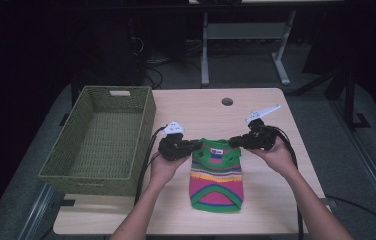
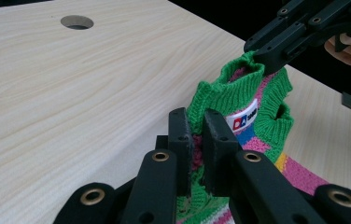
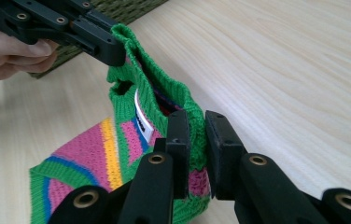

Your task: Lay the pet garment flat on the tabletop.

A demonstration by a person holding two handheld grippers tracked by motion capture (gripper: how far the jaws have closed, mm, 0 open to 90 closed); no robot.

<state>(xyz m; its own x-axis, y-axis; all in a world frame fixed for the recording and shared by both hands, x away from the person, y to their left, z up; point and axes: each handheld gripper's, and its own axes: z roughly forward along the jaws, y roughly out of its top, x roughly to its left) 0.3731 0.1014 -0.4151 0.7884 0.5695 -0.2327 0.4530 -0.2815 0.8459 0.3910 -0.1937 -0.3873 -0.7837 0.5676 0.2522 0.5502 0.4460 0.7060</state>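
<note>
Your left hand-held gripper [image 1: 195, 146] and right hand-held gripper [image 1: 234, 142] are each clamped on a shoulder of the small striped green-and-pink knitted sweater [image 1: 216, 176], stretched between them with its hem trailing below on the pale wooden surface [image 1: 191, 107]. Pull apart harder and the thin knit could slip out.

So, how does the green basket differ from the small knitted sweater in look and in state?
The basket is one plain green, while the sweater has pink, yellow, blue and green stripes. The basket stands free at the table's left, untouched; the sweater is pinched at its collar by the left gripper and the right gripper. The basket is stiff and woven, the sweater soft. Both rest on the table.
</note>
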